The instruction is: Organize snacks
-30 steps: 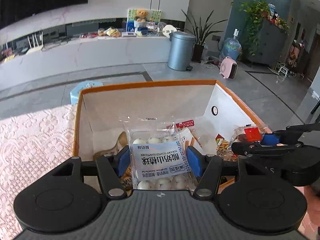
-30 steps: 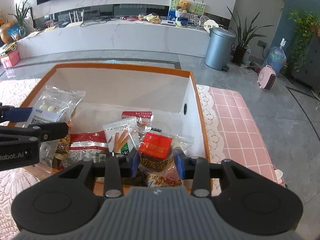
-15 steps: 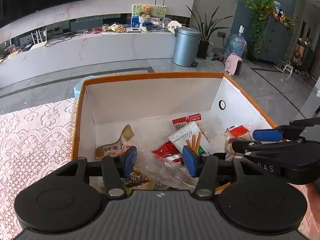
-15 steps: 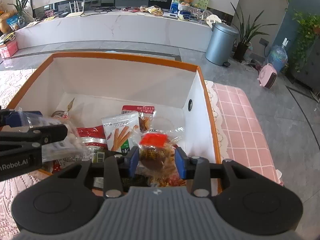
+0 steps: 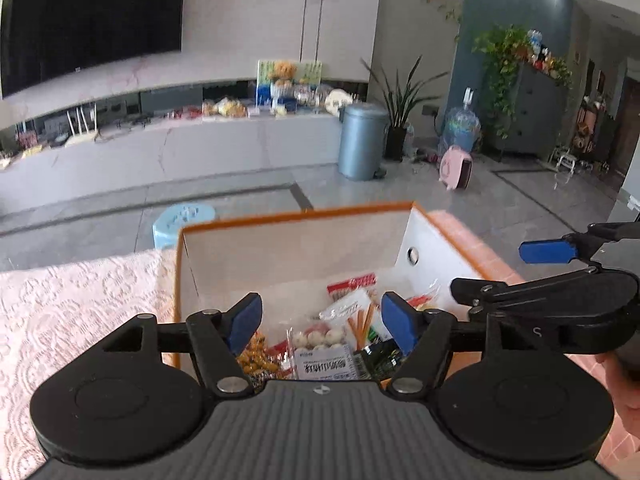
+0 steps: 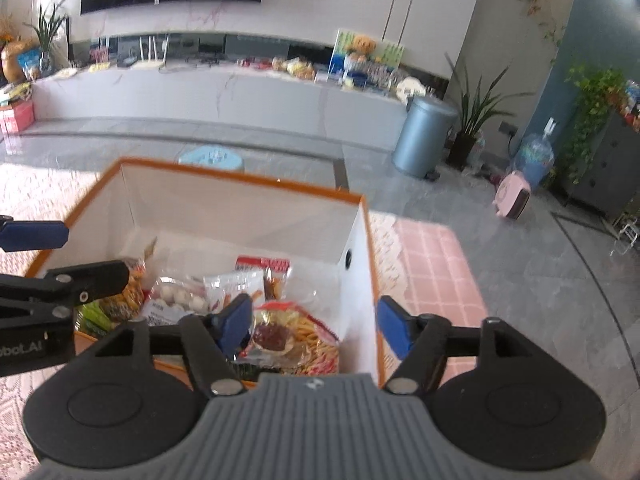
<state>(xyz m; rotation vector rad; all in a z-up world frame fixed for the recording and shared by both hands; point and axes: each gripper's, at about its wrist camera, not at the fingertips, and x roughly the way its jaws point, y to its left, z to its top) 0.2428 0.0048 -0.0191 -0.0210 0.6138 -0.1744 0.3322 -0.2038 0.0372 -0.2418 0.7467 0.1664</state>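
Both sets of fingers have just opened wide and hold nothing: the left gripper (image 5: pixel 321 322) let go of the white-ball bag (image 5: pixel 320 346), the right gripper (image 6: pixel 314 322) dropped the red-label bag (image 6: pixel 280 338). Both bags now lie inside the orange box (image 6: pixel 240 178). 2 more snacks put away.

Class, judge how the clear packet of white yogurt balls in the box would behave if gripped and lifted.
The packet of white balls looks like thin clear film, so probably floppy and crinkly. Its loose round contents would likely shift. It seems light for its size.
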